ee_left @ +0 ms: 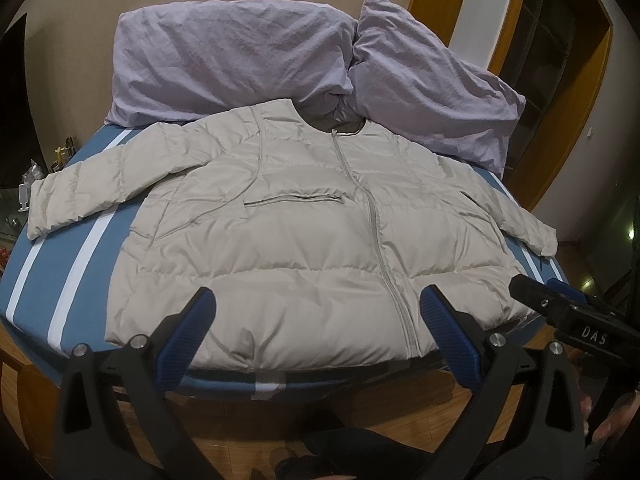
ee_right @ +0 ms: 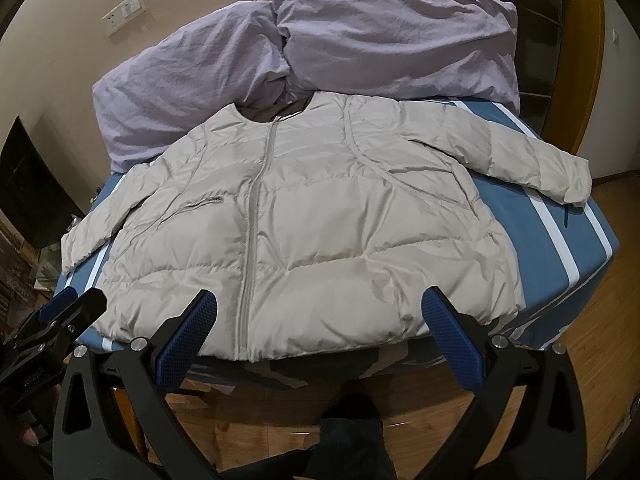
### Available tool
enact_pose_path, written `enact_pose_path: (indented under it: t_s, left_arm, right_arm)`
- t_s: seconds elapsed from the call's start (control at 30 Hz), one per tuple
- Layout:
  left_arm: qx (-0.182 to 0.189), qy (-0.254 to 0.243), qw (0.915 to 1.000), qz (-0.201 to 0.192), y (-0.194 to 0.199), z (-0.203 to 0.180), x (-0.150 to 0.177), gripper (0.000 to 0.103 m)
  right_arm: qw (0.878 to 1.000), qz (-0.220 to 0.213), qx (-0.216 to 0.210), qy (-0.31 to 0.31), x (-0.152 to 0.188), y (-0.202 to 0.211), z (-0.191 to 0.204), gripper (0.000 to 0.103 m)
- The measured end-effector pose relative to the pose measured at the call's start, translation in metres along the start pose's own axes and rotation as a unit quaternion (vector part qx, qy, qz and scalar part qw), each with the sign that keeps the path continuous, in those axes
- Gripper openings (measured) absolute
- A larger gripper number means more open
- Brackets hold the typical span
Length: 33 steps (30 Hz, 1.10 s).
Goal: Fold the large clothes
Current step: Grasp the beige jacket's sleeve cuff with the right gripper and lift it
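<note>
no containers in sight; the bearing surface is a bed point(ee_left: 76, 264), blue cover with white stripes.

puffer jacket point(ee_left: 304, 240), pale grey-beige, lies flat on the bed, front up, zip closed, collar toward the far end, hem at the near edge. both sleeves spread out to the sides. in the left wrist view the hem sits just beyond and between the fingertips; same in the right wrist view, the zip line running ahead of the left-hand finger there.

two lilac pillows point(ee_left: 240, 68) lie beyond the collar, far ahead of the fingers, against the wall. the jacket collar touches or slightly overlaps their near edge.

left gripper point(ee_left: 318, 320): fingers spread wide, blue pads point(ee_left: 188, 340) facing inward, nothing between them. held above the near bed edge, level, aimed forward over the hem; not touching cloth as far as can be told.

right gripper point(ee_right: 318, 320): fingers likewise spread wide and empty, hovering over the hem, aimed along the jacket toward the pillows. it also shows at the right-hand edge of the left wrist view, beside the left gripper's outer finger.

wooden floor point(ee_right: 580, 360) below the fingers. dark clothing of the person at the bottom edge of both views.
</note>
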<state>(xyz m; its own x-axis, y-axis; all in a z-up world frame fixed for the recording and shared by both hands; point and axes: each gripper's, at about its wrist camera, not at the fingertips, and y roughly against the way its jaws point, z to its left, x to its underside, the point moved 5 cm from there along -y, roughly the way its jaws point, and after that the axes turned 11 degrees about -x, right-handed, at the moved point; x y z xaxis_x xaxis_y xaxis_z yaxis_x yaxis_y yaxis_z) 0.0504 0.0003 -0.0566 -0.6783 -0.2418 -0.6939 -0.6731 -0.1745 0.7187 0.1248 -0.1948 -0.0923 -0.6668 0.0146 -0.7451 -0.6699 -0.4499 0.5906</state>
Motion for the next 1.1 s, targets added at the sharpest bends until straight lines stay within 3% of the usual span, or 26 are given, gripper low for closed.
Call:
enact_pose_path:
  t_s: [0.27, 0.5, 0.8, 1.1]
  left_arm:
    - [-0.011, 0.005, 0.9998, 0.016, -0.026, -0.001, -0.021, 0.101]
    - [-0.041, 0.001, 0.9988, 0.025, -0.06, -0.001, -0.046, 0.101]
    - [-0.063, 0.015, 0.9969, 0.045, -0.1, -0.004, -0.074, 0.101]
    - [-0.079, 0.029, 0.9945, 0.063, -0.12, -0.014, -0.086, 0.101]
  right_arm:
    - [0.999, 0.002, 0.031, -0.027, -0.025, -0.019, -0.038, 0.102]
    - [0.988, -0.002, 0.081, -0.13, -0.064, -0.036, -0.136, 0.102]
    - [0.947, -0.026, 0.177, -0.265, -0.102, -0.034, -0.294, 0.089]
    - [0.899, -0.012, 0.261, -0.352, -0.09, -0.022, -0.41, 0.078]
